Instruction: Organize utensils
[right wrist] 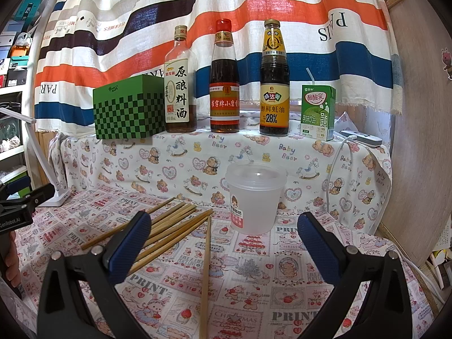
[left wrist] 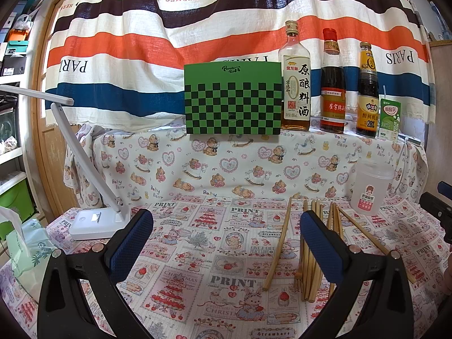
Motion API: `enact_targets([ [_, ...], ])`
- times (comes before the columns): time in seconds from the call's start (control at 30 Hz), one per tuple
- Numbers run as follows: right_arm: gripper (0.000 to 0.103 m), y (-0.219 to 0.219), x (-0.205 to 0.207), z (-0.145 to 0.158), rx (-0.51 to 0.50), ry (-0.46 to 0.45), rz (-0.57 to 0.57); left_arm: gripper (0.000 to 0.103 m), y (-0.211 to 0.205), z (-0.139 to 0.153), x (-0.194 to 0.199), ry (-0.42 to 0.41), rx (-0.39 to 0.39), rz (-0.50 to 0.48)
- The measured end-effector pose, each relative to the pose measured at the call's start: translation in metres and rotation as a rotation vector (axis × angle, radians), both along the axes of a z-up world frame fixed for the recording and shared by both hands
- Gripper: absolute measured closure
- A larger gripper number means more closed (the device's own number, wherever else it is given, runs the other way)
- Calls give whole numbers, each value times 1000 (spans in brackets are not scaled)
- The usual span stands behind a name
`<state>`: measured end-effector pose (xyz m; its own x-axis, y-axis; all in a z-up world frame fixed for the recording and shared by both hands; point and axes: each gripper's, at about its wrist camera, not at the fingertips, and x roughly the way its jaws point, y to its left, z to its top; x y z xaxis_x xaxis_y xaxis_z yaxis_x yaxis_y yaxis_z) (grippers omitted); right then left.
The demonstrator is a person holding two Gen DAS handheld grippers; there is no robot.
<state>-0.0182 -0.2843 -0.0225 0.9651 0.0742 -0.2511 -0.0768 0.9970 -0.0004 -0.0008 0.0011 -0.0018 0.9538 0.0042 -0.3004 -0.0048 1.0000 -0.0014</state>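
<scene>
Patterned cloth covers tabletop (right wrist: 254, 296); thin bamboo chopsticks (right wrist: 169, 231) lie fanned just left of frosted translucent plastic cup (right wrist: 252, 200). Left gripper (left wrist: 226, 243) & right gripper (right wrist: 223, 243): jaws spread, empty. Sticks prob light, stiff, smooth, may roll; pinch mid-shaft. Cup light, tips easily.

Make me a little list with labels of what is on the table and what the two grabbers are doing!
chopsticks: loose pile lying flat on the tablecloth
cup: clear plastic, upright, empty, right of the chopsticks
left gripper: open, holding nothing
right gripper: open, holding nothing
shelf behind: green box, three bottles, drink carton
lamp: white, far left
</scene>
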Motion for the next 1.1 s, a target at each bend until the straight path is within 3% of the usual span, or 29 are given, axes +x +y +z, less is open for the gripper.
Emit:
enact_targets([
  [1.1,0,-1,-2,0,0,0,-7,0,0,0,0,0,1,-2],
])
